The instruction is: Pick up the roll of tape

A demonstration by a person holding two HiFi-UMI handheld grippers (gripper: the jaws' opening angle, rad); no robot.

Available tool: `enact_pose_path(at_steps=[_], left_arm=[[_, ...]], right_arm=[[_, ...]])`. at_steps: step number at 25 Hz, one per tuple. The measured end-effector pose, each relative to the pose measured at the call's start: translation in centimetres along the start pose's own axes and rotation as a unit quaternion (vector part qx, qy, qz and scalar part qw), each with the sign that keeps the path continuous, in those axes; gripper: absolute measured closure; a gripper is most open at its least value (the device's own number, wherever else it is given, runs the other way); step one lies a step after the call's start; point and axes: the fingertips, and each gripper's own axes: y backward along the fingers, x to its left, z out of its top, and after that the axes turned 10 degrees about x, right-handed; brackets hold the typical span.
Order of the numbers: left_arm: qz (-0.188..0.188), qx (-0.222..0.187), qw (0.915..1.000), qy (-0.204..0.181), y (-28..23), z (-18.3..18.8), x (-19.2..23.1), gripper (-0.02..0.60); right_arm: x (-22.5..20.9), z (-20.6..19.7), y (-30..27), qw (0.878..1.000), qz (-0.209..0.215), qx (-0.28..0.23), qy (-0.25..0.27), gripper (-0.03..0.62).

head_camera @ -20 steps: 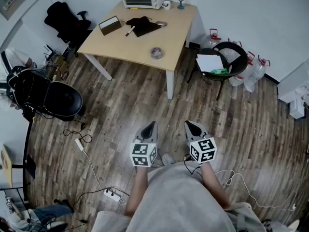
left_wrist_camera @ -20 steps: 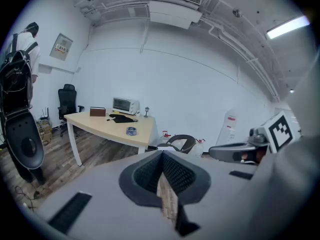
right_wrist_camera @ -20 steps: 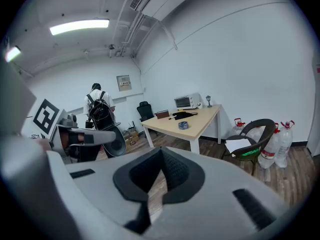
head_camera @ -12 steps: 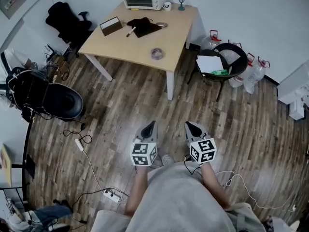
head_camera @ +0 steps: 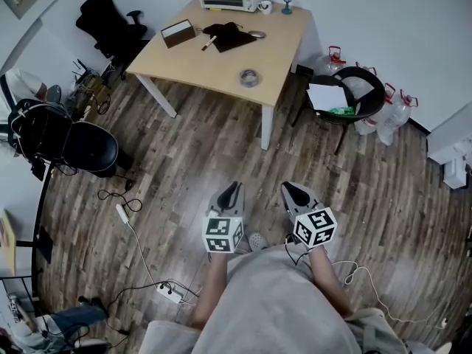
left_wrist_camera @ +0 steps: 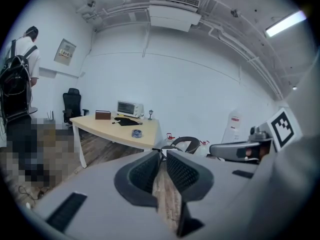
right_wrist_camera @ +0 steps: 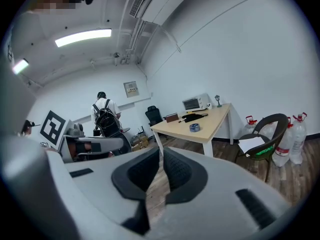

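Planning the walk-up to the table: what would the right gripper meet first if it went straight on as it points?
The right gripper would probably meet bare wood floor short of the table; nothing stands between, though depth is unclear.

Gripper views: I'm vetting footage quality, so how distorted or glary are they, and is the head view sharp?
Left gripper view: strong fisheye, dark rounded corners, a ceiling light blown out, the roll of tape tiny. Right gripper view: the same bent walls, a glaring light strip. Head view: evenly lit, sharp, edges mildly curved.
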Motion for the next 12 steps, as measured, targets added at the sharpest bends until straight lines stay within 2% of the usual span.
enact_pose_path(at_steps=[2, 7, 12], left_arm=[[0.004, 0.001, 1.0000, 0.007, 0.3, -0.4, 1.0, 0.504], [0.019, 0.010, 0.9992, 0.035, -0.1, -1.4, 3.4, 0.476], [0.025, 0.012, 0.9986, 0.046, -1.3, -0.9, 4.5, 0.457]], right_arm=[[0.5, -0.2, -0.5, 1.000, 0.005, -0.001, -0.004, 0.537], [0.5, -1.2, -1.9, 1.000, 0.002, 0.017, -0.008, 0.493], [-1.6, -1.0, -3.5, 0.999, -0.003, 0.037, -0.017, 0.479]])
